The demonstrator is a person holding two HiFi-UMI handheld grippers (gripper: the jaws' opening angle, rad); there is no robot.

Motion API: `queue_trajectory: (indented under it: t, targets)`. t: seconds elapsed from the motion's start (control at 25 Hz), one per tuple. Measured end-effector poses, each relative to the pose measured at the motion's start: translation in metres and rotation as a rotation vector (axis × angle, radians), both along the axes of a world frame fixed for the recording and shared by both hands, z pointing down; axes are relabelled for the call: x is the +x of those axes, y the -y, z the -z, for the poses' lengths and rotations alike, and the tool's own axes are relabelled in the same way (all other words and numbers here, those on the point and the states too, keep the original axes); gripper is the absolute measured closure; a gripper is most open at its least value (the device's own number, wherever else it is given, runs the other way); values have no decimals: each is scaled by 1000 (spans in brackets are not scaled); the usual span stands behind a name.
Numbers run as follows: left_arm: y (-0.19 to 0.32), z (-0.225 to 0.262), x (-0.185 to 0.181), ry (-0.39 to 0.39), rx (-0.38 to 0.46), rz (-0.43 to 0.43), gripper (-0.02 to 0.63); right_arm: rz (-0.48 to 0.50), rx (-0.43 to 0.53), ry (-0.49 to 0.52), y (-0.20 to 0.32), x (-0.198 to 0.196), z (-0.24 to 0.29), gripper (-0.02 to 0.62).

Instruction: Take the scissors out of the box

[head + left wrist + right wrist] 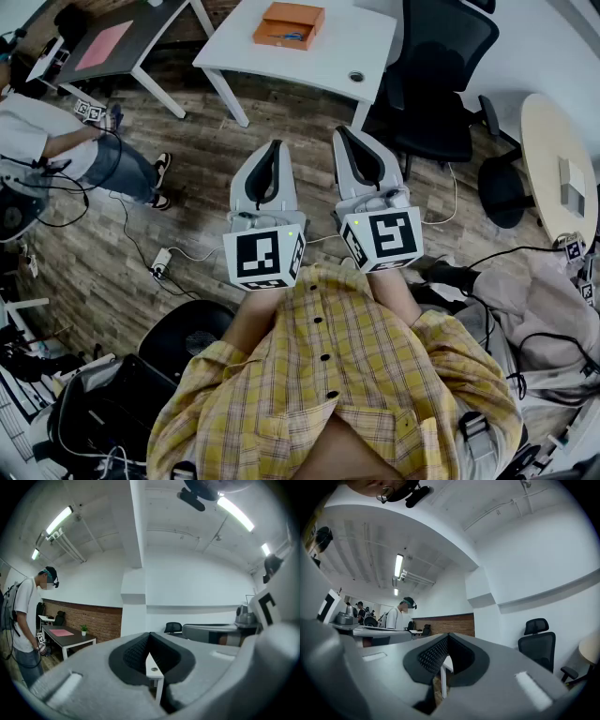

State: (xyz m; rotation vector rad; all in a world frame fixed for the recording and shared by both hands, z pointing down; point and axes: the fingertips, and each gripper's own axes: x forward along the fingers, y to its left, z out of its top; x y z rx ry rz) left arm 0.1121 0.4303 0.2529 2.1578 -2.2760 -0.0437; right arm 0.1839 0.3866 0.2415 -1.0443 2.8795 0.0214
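Observation:
An orange box [289,23] lies on the white table [281,64] far ahead of me, and something blue, probably the scissors [292,37], shows inside it. Both grippers are held level at chest height, well short of the table. The left gripper [275,145] [150,634] has its jaws together with nothing between them. The right gripper [345,131] [448,635] also has its jaws meeting at the tip and holds nothing. Through the left jaws' hollow a corner of the white table [153,670] shows.
A black office chair [436,84] stands right of the white table, and a round table [553,159] lies further right. At the left are a dark desk with a pink mat [103,42] and a standing person [56,141]. Cables [150,253] run across the wooden floor.

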Motion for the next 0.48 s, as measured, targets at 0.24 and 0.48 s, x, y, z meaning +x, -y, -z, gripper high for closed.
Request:
queue_trajectory:
  t: [0.24,0.48]
  targets:
    - [-4,-2,14,4,-1,11,603,26,-1,-4,-6,11,-3,592]
    - [2,-3,28,13,-9,28,603,46,-4,0,1,25,-3,592]
